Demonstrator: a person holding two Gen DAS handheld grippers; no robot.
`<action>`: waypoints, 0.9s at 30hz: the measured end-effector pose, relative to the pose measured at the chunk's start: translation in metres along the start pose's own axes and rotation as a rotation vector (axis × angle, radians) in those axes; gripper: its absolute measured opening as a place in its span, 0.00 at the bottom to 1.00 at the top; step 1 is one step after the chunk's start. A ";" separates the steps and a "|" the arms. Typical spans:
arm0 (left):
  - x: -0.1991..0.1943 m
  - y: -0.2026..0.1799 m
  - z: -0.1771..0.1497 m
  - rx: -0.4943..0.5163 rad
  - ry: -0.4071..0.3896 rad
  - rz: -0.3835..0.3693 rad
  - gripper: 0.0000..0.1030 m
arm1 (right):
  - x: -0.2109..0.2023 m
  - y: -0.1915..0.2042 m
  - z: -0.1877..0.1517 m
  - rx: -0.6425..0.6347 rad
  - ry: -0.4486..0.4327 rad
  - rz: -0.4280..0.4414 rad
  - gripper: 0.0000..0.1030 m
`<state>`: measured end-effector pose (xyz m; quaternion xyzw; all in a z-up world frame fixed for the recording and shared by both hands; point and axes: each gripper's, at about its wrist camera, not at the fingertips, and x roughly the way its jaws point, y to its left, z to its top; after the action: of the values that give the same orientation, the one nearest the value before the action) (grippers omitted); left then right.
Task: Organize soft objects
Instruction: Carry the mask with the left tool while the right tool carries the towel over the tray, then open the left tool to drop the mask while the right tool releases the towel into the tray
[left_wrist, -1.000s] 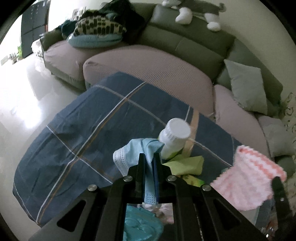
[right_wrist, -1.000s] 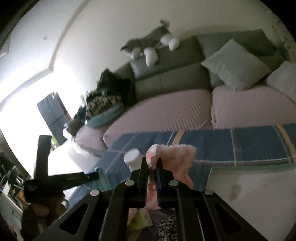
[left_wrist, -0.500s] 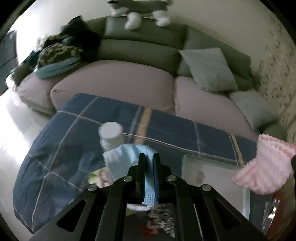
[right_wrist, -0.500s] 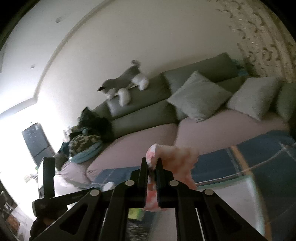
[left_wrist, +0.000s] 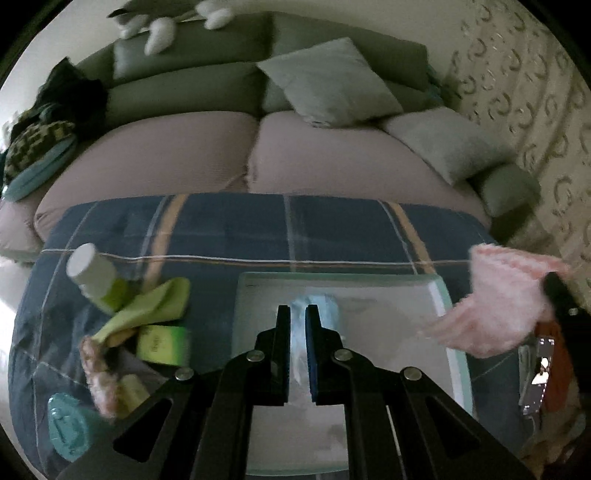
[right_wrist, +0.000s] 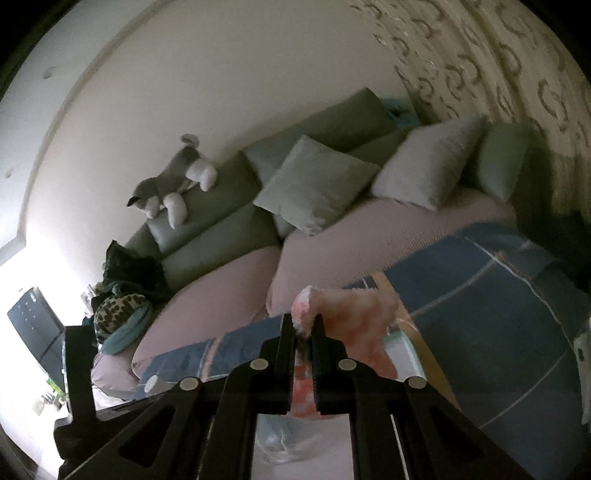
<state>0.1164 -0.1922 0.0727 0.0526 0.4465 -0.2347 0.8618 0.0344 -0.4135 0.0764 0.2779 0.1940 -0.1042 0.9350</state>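
**A:** What's my left gripper (left_wrist: 297, 314) got?

**B:** It's clamped on the blue cloth (left_wrist: 314, 306), which hangs over the tray (left_wrist: 452, 332) on the plaid-covered surface (left_wrist: 332, 229).

**A:** And my right?

**B:** I see the right gripper (right_wrist: 303, 325) clamped on the pink cloth (right_wrist: 354, 314), held in the air at the tray's right edge.

**A:** What's left of the tray?

**B:** A white-capped bottle (left_wrist: 94, 275) leaning by a green cloth (left_wrist: 155, 306), a green box (left_wrist: 162, 343), and a teal thing (left_wrist: 68, 424), possibly a lid; it's blurred.
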 end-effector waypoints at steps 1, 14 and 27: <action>0.001 -0.006 0.000 0.006 0.004 -0.001 0.07 | 0.005 -0.006 -0.002 0.003 0.017 -0.014 0.08; 0.026 0.020 -0.011 -0.068 0.049 0.026 0.07 | 0.068 -0.034 -0.029 0.007 0.218 -0.074 0.08; 0.052 0.076 -0.024 -0.204 0.133 0.076 0.23 | 0.128 -0.016 -0.075 -0.079 0.446 -0.202 0.11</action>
<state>0.1580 -0.1365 0.0082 -0.0028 0.5218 -0.1512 0.8396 0.1223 -0.3959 -0.0434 0.2363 0.4264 -0.1256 0.8641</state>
